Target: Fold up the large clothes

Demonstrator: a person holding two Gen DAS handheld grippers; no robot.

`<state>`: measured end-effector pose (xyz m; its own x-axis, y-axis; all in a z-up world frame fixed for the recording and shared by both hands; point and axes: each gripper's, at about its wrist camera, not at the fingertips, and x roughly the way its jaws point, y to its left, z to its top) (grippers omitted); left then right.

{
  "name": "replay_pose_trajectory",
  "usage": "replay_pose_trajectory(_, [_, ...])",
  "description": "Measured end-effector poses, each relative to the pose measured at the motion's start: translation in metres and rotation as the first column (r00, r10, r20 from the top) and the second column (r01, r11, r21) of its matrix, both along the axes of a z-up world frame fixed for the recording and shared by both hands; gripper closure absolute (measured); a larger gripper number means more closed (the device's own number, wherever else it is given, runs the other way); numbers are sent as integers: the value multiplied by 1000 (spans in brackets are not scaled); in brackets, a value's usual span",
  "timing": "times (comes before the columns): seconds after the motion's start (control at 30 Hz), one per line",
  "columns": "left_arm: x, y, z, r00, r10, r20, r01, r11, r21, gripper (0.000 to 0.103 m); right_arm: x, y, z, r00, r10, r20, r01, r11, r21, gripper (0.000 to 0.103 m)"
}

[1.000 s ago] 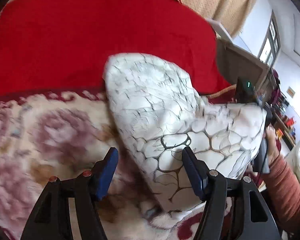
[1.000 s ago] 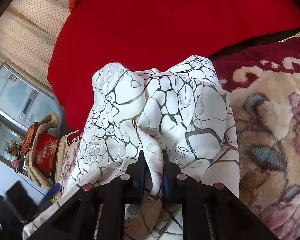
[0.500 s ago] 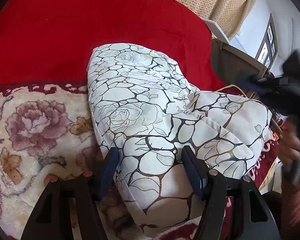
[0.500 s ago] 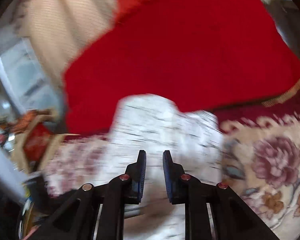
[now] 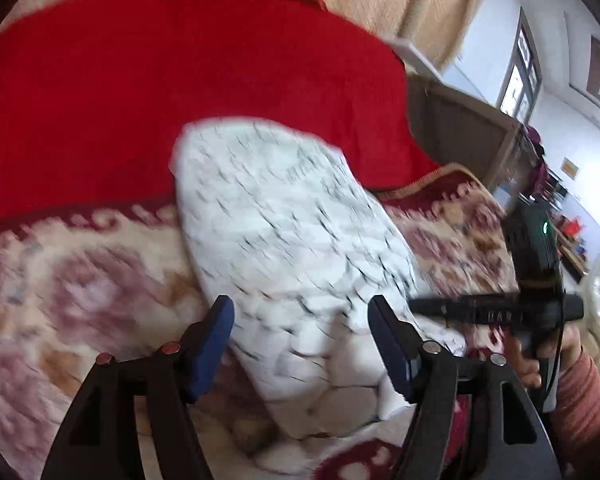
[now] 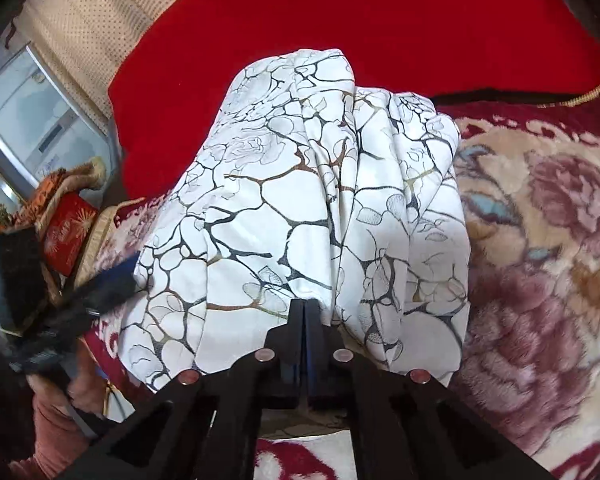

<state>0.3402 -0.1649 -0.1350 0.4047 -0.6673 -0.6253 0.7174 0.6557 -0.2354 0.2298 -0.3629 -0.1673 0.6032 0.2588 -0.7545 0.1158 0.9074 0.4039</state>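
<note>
The white garment with its dark crackle print lay folded in a mound on the floral blanket, its far end on the red cloth beyond. The right gripper had closed to nothing, its pads pressed together at the garment's near edge; whether cloth was pinched, I could not tell. The left gripper had just been widening, standing well apart over the garment's near end without pressing it
</note>
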Motion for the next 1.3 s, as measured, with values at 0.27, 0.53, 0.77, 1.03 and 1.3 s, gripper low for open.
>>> replay_pose_trajectory(0.27, [5,-16,-57,986,-26,-163,29,1000,12,26,-10,-4,-13,1000,7,21,-7,1000,-7,103])
replay_pose_trajectory(0.53, [24,-25,-82,951,29,-308,-53,996,-69,9,-3,-19,-23,1000,12,3,-12,1000,19,103])
replay_pose_trajectory(0.77, [15,-22,-64,966,75,-248,-78,997,-3,9,-14,-19,26,1000,6,-1,-6,1000,12,95])
replay_pose_trajectory(1.03, [9,-29,-56,982,97,-162,-89,995,55,8,79,-22,99,997,-1,83,4,999,-37,94])
replay_pose_trajectory(1.3, [4,-24,-48,988,115,-104,-107,992,73,7,200,-65,-20,965,-134,-224,143,989,25,101])
